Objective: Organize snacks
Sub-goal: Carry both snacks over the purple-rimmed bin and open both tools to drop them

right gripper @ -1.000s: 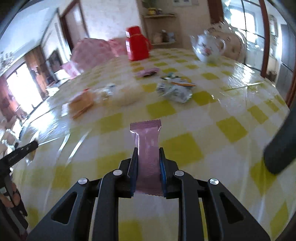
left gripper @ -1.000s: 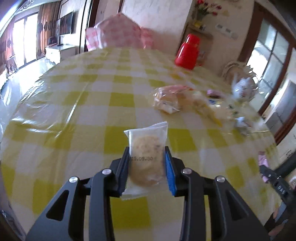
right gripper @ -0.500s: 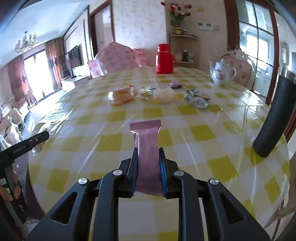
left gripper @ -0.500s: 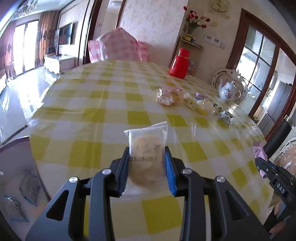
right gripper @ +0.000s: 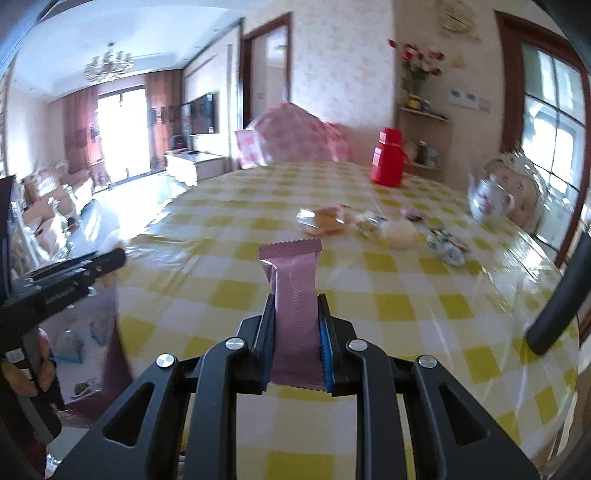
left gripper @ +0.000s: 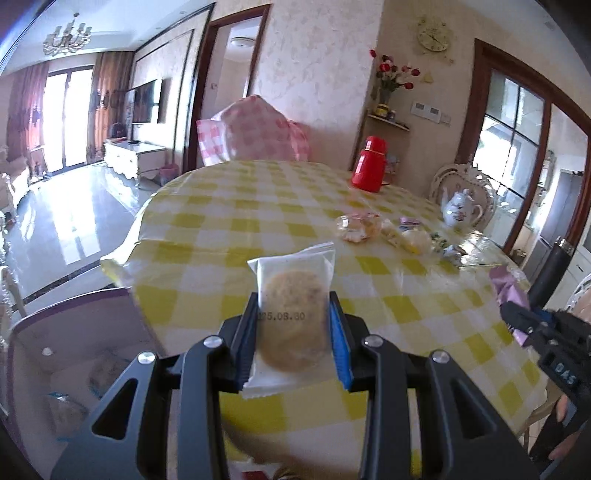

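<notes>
Both grippers had drawn back past the table's [left gripper: 229, 236] near edge — the left gripper [left gripper: 293, 345] clamped on the wrapped cookie [left gripper: 291, 321], the right gripper [right gripper: 296, 345] on the pink bar [right gripper: 295, 295] — likely heading for the bin [left gripper: 74, 369] below the table's left edge.

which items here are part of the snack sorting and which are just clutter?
Job:
- wrapped cookie in the left claw
- pink snack bar in the right claw
- loose snack packets on the table

Clutter:
- red thermos
- floral teapot
- vase of flowers
- wall clock
</notes>
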The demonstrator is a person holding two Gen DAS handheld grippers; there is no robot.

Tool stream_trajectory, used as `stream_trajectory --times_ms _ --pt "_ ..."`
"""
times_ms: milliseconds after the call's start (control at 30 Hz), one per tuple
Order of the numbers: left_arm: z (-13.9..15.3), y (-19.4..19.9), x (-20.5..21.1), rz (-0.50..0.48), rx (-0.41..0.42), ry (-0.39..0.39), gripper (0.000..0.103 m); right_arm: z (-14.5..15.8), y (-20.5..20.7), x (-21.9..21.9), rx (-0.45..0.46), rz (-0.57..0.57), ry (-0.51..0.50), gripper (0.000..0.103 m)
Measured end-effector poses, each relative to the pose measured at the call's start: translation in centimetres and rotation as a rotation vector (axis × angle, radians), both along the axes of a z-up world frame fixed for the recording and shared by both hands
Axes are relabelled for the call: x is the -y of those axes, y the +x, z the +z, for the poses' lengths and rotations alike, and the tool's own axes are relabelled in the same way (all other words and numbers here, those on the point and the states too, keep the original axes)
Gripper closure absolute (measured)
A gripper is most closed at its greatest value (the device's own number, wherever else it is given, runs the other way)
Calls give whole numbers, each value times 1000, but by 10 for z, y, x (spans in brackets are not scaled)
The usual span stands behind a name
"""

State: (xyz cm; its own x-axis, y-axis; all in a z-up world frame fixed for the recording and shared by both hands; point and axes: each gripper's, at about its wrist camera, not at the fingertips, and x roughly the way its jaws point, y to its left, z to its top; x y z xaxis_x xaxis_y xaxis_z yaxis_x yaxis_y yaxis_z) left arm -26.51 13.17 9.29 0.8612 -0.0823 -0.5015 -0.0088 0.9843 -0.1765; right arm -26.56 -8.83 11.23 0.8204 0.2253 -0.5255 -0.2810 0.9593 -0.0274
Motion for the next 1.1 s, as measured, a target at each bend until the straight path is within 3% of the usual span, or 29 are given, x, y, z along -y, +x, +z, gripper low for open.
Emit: stream_trajectory --times_ms 267,533,700,833,1100 --pt "10 -19 -59 74 1 6 67 2 -22 -74 17 172 -36 82" --pt "16 -34 -93 111 -13 94 67 -6 -39 -133 -8 306 -68 82" --pt "-3 -41 -119 116 -107 93 67 -17 -51 -170 -50 399 -102 82" --pt "-25 -41 -136 109 -215 136 67 -28 -61 -197 -87 485 -127 82" --pt "-42 -39 -153 132 -285 180 67 -51 -76 -240 -178 634 -131 81"
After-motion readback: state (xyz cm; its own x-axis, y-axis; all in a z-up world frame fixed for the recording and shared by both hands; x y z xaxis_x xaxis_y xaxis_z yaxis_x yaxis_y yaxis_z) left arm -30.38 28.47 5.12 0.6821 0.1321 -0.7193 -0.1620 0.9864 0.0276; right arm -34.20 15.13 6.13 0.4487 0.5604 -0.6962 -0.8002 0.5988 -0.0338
